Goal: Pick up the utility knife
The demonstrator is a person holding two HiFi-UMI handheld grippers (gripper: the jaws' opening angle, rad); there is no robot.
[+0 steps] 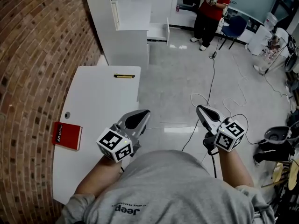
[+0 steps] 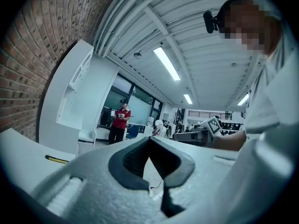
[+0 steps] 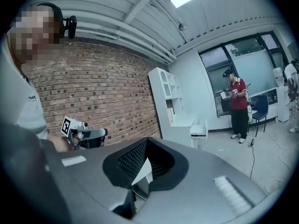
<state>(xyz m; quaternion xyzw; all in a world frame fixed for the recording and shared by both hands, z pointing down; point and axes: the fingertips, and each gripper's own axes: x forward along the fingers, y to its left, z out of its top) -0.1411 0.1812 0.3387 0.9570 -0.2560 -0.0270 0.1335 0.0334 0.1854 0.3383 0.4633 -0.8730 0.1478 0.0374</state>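
The utility knife [image 1: 124, 76] is not yet picked up. It is seen lying at the far edge of the tabletop [image 1: 96, 101], well apart from the left tool [image 1: 141, 117] and right tool [image 1: 202, 110]. Both are held closed and empty, so approach and grasp are judged outstanding.

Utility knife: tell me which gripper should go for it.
Left. The utility knife lies at the far end of the white table; the left gripper is by that table's edge, the right gripper over the floor, farther off.
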